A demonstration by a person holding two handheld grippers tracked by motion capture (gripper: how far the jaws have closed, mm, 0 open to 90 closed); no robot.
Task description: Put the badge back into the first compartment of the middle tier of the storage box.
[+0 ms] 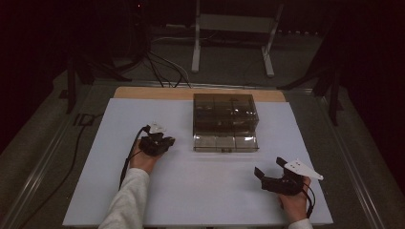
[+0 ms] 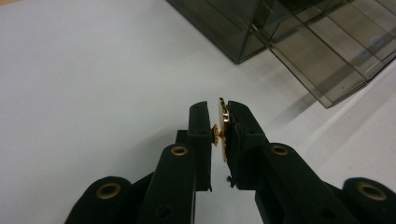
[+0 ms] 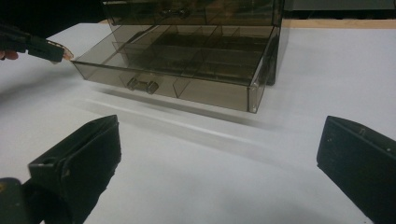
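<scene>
Pinching what looks like a small gold earring, my left claw could drop it short of the open drawer; right claw gapes wide.

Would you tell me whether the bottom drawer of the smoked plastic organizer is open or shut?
Open: the drawer is pulled out in front of the organizer, showing its dividers and front handle.

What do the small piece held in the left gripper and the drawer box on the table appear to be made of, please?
The small piece in the left gripper looks like polished gold-coloured metal: it gleams yellow along its thin edge, perhaps brass or plating. The drawer box seems to be smoky, see-through plastic with a glossy finish: its dividers show through the walls, and its open drawer reflects light. The drawer's knob looks metallic.
</scene>
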